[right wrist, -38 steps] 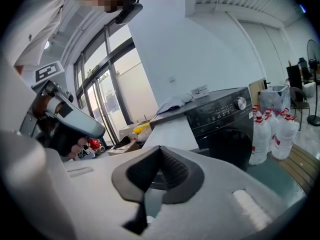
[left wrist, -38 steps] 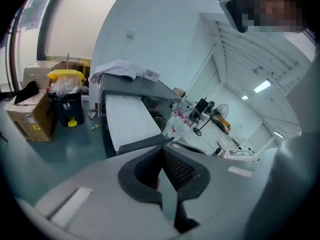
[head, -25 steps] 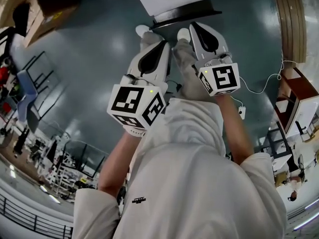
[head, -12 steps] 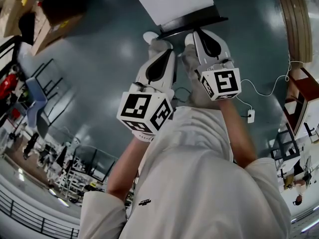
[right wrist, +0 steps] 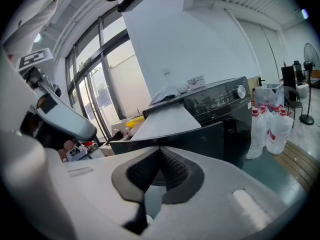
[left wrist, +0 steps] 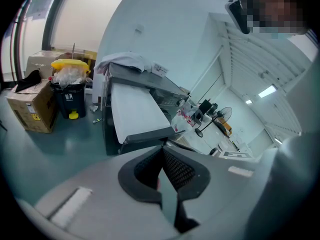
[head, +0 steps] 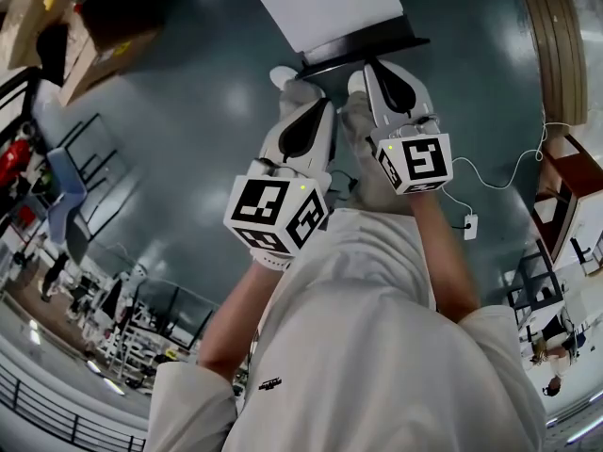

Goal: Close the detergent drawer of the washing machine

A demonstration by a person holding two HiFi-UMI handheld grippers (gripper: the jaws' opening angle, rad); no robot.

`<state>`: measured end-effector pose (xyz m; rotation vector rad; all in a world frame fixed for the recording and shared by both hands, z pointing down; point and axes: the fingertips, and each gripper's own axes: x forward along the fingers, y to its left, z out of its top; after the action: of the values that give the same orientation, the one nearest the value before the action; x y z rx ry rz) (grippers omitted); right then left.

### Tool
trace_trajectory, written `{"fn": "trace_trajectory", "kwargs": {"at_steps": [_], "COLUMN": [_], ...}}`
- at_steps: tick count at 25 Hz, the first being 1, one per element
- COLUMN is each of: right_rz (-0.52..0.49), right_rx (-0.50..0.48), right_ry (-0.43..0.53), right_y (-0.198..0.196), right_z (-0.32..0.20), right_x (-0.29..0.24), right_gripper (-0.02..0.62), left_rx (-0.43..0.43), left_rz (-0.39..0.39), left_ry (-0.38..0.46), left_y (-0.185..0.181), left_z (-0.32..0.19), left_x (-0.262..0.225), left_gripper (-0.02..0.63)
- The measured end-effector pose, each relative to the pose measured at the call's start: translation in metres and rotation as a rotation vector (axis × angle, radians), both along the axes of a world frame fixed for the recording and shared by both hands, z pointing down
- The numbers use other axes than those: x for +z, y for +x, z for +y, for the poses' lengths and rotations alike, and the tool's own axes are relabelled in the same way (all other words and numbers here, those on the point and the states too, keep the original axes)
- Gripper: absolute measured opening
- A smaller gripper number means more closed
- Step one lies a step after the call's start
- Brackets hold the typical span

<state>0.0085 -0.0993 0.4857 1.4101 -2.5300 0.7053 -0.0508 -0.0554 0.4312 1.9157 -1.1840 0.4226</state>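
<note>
The washing machine (head: 330, 3) stands just ahead of my feet, with a white top and a dark front edge. From the left gripper view the washing machine (left wrist: 132, 111) shows side-on; from the right gripper view its dark front (right wrist: 220, 109) and its control panel with a knob (right wrist: 241, 91) face me. I cannot make out the detergent drawer in any view. My left gripper (head: 318, 109) (left wrist: 162, 156) and right gripper (head: 377, 69) (right wrist: 159, 159) hang side by side short of the machine, both shut with nothing between the jaws.
A crumpled cloth (left wrist: 125, 60) lies on the machine's top. A cardboard box (left wrist: 32, 109) and a black bin (left wrist: 70, 91) stand to its far side. White bottles (right wrist: 270, 124) cluster by its other side. A cable with a white plug block (head: 469, 226) lies on the floor.
Both grippers have edged a little toward the machine, and the machine sits slightly nearer in the head view. Both stay shut.
</note>
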Motion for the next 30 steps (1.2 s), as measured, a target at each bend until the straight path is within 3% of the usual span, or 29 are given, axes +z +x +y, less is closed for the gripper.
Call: {"fn": "trace_trajectory", "kwargs": {"at_steps": [8,17,24,30], "right_rz": [-0.007,-0.065,-0.043,-0.122], "right_rx": [-0.007,-0.014,-0.027,-0.015], "right_ry": [0.019,-0.029,-0.022,-0.05], "right_y": [0.003,0.001,-0.001,0.0], "right_z": [-0.004,-0.003,-0.004,-0.005], "right_x": [0.005,0.007,0.004,0.004], "right_gripper": [0.002,0.002,0.002,0.003], "left_rx": [-0.022,-0.035,-0.022,-0.01], "left_rz": [-0.01,-0.007,-0.011,-0.013], "left_ry": [-0.001,-0.008,-0.02,-0.024], "left_y": [-0.004,-0.01,-0.01,-0.009], "left_z": [0.0,-0.006,-0.005,-0.004], "left_x": [0.008,0.009,0.012,0.014], "left_gripper": [0.015,0.015,0.015,0.015]}}
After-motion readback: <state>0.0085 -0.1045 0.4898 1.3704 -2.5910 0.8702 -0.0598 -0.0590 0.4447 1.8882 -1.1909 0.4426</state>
